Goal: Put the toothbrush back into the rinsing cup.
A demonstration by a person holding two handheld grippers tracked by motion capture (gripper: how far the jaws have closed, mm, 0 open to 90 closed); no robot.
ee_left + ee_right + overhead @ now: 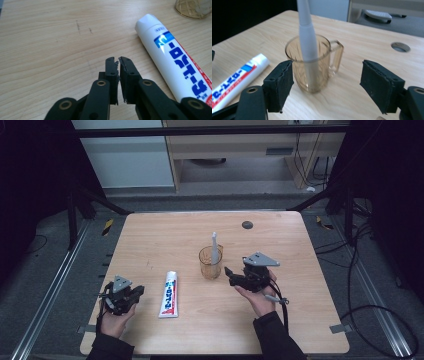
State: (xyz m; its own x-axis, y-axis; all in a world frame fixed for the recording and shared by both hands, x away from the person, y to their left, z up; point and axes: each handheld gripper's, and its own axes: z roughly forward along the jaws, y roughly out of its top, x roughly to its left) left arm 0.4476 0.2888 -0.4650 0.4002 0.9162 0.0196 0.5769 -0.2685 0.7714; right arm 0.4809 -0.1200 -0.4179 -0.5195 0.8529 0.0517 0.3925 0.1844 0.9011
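Lying by the closed left fingers (119, 65), white toothpaste tube (175, 65) with blue Japanese lettering, right fingers (325, 83) open.

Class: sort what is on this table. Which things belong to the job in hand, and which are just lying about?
In the job: clear amber glass mug; grey toothbrush standing in it; open right gripper facing it.

Lying about: white toothpaste tube; shut, empty left gripper; round table hole.
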